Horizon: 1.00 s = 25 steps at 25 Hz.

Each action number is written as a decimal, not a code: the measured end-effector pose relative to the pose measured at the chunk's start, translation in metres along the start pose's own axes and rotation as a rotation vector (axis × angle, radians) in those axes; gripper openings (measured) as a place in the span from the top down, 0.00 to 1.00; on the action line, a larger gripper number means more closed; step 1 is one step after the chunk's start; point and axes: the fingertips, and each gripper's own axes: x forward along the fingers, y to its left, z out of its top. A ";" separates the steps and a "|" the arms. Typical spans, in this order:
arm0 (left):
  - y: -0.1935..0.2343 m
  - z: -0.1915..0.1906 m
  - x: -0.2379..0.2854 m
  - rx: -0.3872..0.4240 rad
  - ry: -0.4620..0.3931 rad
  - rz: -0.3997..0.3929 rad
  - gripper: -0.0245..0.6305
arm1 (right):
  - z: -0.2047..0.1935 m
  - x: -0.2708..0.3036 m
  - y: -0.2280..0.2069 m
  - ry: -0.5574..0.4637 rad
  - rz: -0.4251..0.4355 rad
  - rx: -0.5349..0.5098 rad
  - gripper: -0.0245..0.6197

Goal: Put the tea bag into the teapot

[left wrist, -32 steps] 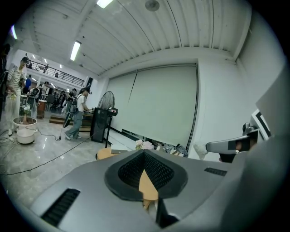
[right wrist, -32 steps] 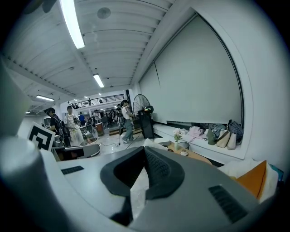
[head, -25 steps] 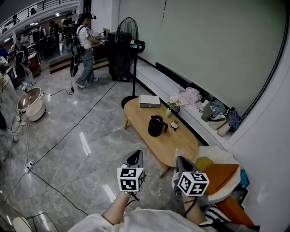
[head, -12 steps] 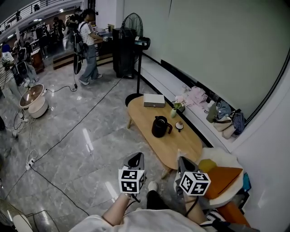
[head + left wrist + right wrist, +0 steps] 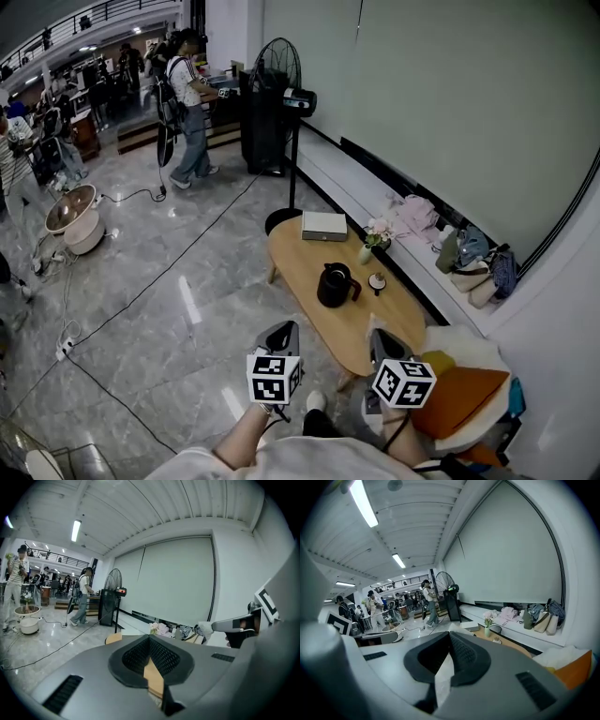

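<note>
Big hall with a shiny marble floor [image 5: 159, 309] and one oval wooden table [image 5: 302, 262]. On the table sit one black teapot [image 5: 334, 285], upright mid-table with its handle toward the wall side, one small round dish [image 5: 377, 280] just beside it, one vase [image 5: 366, 253] and one flat box [image 5: 323, 225]. The left gripper [image 5: 281, 331] and right gripper [image 5: 380, 338] hover well short of the table, both with jaws pressed together and holding nothing. The tea bag is too small to pick out.

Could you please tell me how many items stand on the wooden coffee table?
4: a grey box at the far end, a flower vase at the wall-side edge, the black teapot mid-table, and a small round dish beside it. Tiny items could go unseen.
</note>
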 end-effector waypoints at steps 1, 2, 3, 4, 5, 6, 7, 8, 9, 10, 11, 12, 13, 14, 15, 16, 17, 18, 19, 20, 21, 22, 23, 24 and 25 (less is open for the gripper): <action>0.000 0.002 0.006 0.002 0.000 0.000 0.94 | 0.003 0.006 -0.004 -0.001 0.000 0.001 0.91; 0.000 0.003 0.013 0.004 0.001 0.000 0.94 | 0.007 0.012 -0.007 -0.002 0.002 0.000 0.91; 0.000 0.005 0.018 0.006 0.003 0.002 0.94 | 0.010 0.018 -0.009 -0.001 0.006 -0.002 0.91; 0.002 0.006 0.024 0.009 0.006 0.007 0.94 | 0.013 0.025 -0.010 0.000 0.011 -0.004 0.91; 0.005 0.007 0.029 0.011 0.008 0.012 0.94 | 0.016 0.032 -0.010 0.002 0.018 -0.006 0.91; 0.007 0.008 0.034 0.011 0.011 0.019 0.94 | 0.019 0.038 -0.011 0.005 0.024 -0.008 0.91; 0.010 0.010 0.038 0.011 0.012 0.026 0.94 | 0.022 0.044 -0.011 0.007 0.029 -0.010 0.91; 0.013 0.012 0.043 0.010 0.012 0.034 0.94 | 0.025 0.051 -0.012 0.010 0.035 -0.013 0.91; 0.016 0.015 0.047 0.010 0.011 0.042 0.94 | 0.028 0.057 -0.012 0.013 0.042 -0.017 0.91; 0.020 0.018 0.052 0.009 0.007 0.052 0.94 | 0.031 0.064 -0.012 0.015 0.049 -0.022 0.91; 0.025 0.021 0.056 0.007 0.003 0.063 0.94 | 0.035 0.072 -0.011 0.016 0.058 -0.028 0.91; 0.029 0.024 0.061 0.004 -0.001 0.073 0.94 | 0.039 0.079 -0.011 0.017 0.066 -0.034 0.91; 0.033 0.027 0.065 0.000 -0.004 0.082 0.94 | 0.043 0.087 -0.010 0.019 0.074 -0.039 0.91; 0.036 0.031 0.070 -0.003 -0.005 0.090 0.94 | 0.047 0.094 -0.010 0.021 0.083 -0.042 0.91; 0.040 0.034 0.075 -0.007 -0.006 0.097 0.94 | 0.051 0.101 -0.010 0.024 0.091 -0.046 0.91; 0.043 0.037 0.080 -0.010 -0.007 0.106 0.94 | 0.055 0.108 -0.010 0.027 0.098 -0.049 0.91; 0.046 0.040 0.085 -0.014 -0.009 0.113 0.94 | 0.058 0.115 -0.010 0.030 0.105 -0.053 0.91; 0.049 0.042 0.090 -0.018 -0.011 0.119 0.94 | 0.061 0.122 -0.010 0.033 0.111 -0.057 0.91; 0.051 0.045 0.094 -0.022 -0.014 0.122 0.94 | 0.064 0.128 -0.011 0.035 0.115 -0.062 0.91; 0.052 0.047 0.099 -0.026 -0.018 0.126 0.94 | 0.067 0.134 -0.013 0.035 0.118 -0.067 0.91; 0.054 0.048 0.105 -0.028 -0.021 0.129 0.94 | 0.069 0.140 -0.015 0.036 0.120 -0.071 0.91; 0.055 0.050 0.111 -0.028 -0.024 0.132 0.94 | 0.072 0.146 -0.018 0.036 0.121 -0.074 0.91; 0.057 0.052 0.117 -0.028 -0.026 0.135 0.94 | 0.076 0.153 -0.021 0.037 0.123 -0.078 0.91; 0.058 0.054 0.123 -0.027 -0.028 0.139 0.94 | 0.079 0.159 -0.023 0.037 0.126 -0.081 0.91; 0.060 0.056 0.129 -0.027 -0.030 0.144 0.94 | 0.082 0.165 -0.025 0.038 0.131 -0.086 0.91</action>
